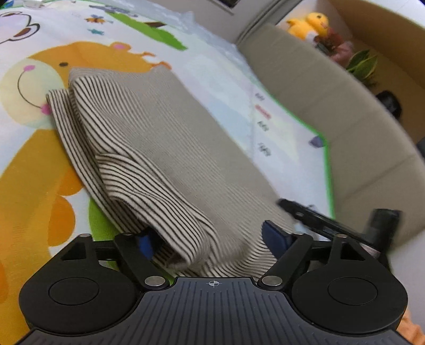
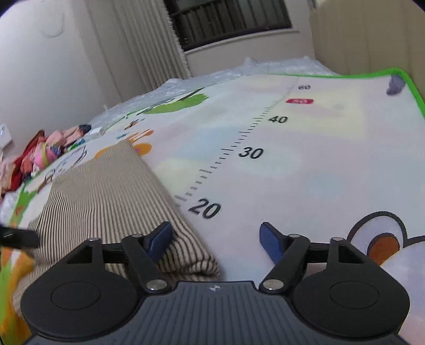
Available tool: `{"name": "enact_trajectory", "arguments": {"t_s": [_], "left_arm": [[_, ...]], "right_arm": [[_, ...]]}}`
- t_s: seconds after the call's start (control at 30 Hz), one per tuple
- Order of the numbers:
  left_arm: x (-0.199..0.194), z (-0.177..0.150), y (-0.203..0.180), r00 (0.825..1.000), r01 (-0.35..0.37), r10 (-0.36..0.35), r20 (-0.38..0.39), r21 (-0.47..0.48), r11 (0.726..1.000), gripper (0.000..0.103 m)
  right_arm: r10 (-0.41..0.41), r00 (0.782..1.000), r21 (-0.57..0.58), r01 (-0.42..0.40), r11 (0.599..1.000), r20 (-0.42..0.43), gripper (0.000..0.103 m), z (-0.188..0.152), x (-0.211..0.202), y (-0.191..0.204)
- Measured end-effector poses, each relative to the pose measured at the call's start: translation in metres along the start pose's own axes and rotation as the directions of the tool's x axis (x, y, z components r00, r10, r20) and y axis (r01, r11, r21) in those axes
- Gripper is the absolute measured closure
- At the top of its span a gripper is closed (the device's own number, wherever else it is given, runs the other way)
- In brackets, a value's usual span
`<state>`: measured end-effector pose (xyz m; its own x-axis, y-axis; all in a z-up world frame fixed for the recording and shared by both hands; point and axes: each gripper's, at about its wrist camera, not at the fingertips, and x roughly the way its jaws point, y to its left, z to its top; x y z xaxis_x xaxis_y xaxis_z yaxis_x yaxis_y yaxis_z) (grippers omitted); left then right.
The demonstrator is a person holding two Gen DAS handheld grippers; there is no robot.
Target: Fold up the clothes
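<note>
light: soft indoor, even, pretty bright
shadows: faint, no glare
blur: motion smear on striped garment (image 1: 159, 148) + sofa (image 1: 332, 119) bg
distortion: heavy fisheye, dark corners
window (image 2: 228, 21): dark, no daylight

My left wrist camera sits just behind its own two fingers and looks forward and down, close over the striped garment (image 1: 148, 148), with the play mat (image 1: 32, 148) filling the left and a beige sofa (image 1: 332, 119) curving along the right. My right wrist camera looks the same way from behind its fingers, low and near the mat, towards a window (image 2: 228, 21) and curtain (image 2: 138, 45) on the far wall. Both views share the garment and the mat's printed ruler scale (image 2: 239, 143), and each catches a dark edge of the other gripper.
</note>
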<state>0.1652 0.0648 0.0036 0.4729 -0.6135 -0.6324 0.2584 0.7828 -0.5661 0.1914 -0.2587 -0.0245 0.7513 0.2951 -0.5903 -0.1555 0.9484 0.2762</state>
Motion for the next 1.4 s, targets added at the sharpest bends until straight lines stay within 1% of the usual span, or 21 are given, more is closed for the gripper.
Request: {"name": "enact_trajectory", "arguments": {"t_s": [0.03, 0.07, 0.23, 0.33, 0.4, 0.47, 0.57, 0.6, 0.63, 0.7, 0.8, 0.83, 0.87, 0.93, 1.0, 1.03, 1.07, 1.1, 1.17, 1.27, 1.4], "left_arm": [[0.006, 0.001, 0.0, 1.0, -0.013, 0.013, 0.001, 0.007, 1.0, 0.022], [0.009, 0.002, -0.001, 1.0, -0.021, 0.021, 0.012, 0.021, 1.0, 0.023], [0.017, 0.005, -0.007, 0.998, -0.062, 0.059, 0.035, 0.092, 0.994, 0.023], [0.017, 0.004, -0.008, 0.997, -0.064, 0.06, 0.04, 0.113, 0.992, 0.021], [0.016, 0.003, -0.008, 0.997, -0.064, 0.06, 0.041, 0.122, 0.991, 0.021], [0.014, 0.002, -0.009, 0.997, -0.067, 0.062, 0.043, 0.127, 0.99, 0.021], [0.011, 0.0, -0.008, 0.997, -0.067, 0.061, 0.046, 0.127, 0.99, 0.021], [0.01, 0.0, -0.007, 0.997, -0.066, 0.06, 0.047, 0.126, 0.99, 0.021], [0.009, 0.0, -0.006, 0.997, -0.065, 0.06, 0.047, 0.126, 0.99, 0.021], [0.008, 0.0, -0.006, 0.997, -0.065, 0.059, 0.048, 0.126, 0.99, 0.021], [0.005, -0.001, -0.006, 0.997, -0.066, 0.06, 0.05, 0.121, 0.99, 0.021], [0.004, -0.002, -0.006, 0.997, -0.066, 0.061, 0.05, 0.116, 0.991, 0.02], [0.001, -0.002, -0.005, 0.997, -0.062, 0.057, 0.049, 0.105, 0.993, 0.019], [-0.005, -0.003, -0.002, 0.998, -0.04, 0.037, 0.044, 0.073, 0.997, 0.018], [-0.008, -0.003, 0.004, 1.0, -0.01, 0.009, 0.026, 0.038, 0.999, 0.021], [-0.009, -0.003, 0.007, 1.0, 0.005, -0.005, 0.018, 0.021, 1.0, 0.024], [-0.01, -0.002, 0.01, 1.0, 0.016, -0.017, 0.011, 0.005, 1.0, 0.029], [-0.009, -0.002, 0.013, 1.0, 0.014, -0.014, 0.008, -0.001, 1.0, 0.032], [-0.006, 0.001, 0.018, 1.0, 0.004, -0.004, 0.009, -0.011, 1.0, 0.044], [0.009, 0.017, 0.02, 1.0, -0.009, 0.009, 0.01, 0.007, 1.0, 0.05], [0.035, 0.047, 0.021, 1.0, -0.017, 0.016, 0.021, 0.051, 0.999, 0.051]], "right_arm": [[0.007, 1.0, -0.009, -0.007, 1.0, -0.005, 0.038, -0.004, -0.005, 0.002], [0.012, 1.0, -0.019, -0.012, 1.0, -0.01, 0.039, -0.009, -0.012, 0.004], [0.025, 0.998, -0.105, -0.031, 0.994, -0.056, 0.039, -0.039, -0.04, 0.032], [0.033, 0.996, -0.208, -0.049, 0.977, -0.081, 0.039, -0.059, -0.053, 0.056], [0.026, 0.996, -0.264, -0.049, 0.963, -0.088, 0.039, -0.063, -0.058, 0.068], [0.041, 0.996, -0.258, -0.06, 0.964, -0.081, 0.039, -0.056, -0.062, 0.069], [0.064, 0.998, -0.211, -0.069, 0.975, -0.027, 0.039, -0.036, -0.072, 0.061], [0.08, 0.997, -0.188, -0.08, 0.979, -0.007, 0.038, -0.029, -0.075, 0.057], [0.094, 0.996, -0.165, -0.09, 0.982, 0.013, 0.034, -0.021, -0.077, 0.053], [0.104, 0.994, -0.121, -0.098, 0.988, 0.04, 0.033, -0.006, -0.076, 0.044], [0.097, 0.995, -0.096, -0.094, 0.991, 0.037, 0.034, 0.015, -0.056, 0.034], [0.102, 0.994, -0.093, -0.099, 0.991, 0.028, 0.035, 0.021, -0.048, 0.033], [0.112, 0.994, -0.093, -0.11, 0.99, 0.014, 0.043, 0.026, -0.037, 0.033], [0.127, 0.992, -0.094, -0.128, 0.987, -0.016, 0.049, 0.036, -0.013, 0.036], [0.127, 0.991, -0.1, -0.131, 0.986, -0.044, 0.049, 0.041, 0.011, 0.038], [0.121, 0.991, -0.107, -0.127, 0.986, -0.062, 0.049, 0.04, 0.023, 0.039], [0.116, 0.99, -0.114, -0.125, 0.986, -0.078, 0.049, 0.039, 0.033, 0.04], [0.114, 0.99, -0.118, -0.124, 0.985, -0.086, 0.051, 0.035, 0.039, 0.04], [0.112, 0.989, -0.125, -0.124, 0.984, -0.099, 0.051, 0.026, 0.05, 0.04], [0.123, 0.989, -0.106, -0.132, 0.986, -0.085, 0.054, 0.016, 0.035, 0.037], [0.096, 0.992, -0.104, -0.104, 0.989, -0.076, 0.054, -0.01, 0.004, 0.043]]}}
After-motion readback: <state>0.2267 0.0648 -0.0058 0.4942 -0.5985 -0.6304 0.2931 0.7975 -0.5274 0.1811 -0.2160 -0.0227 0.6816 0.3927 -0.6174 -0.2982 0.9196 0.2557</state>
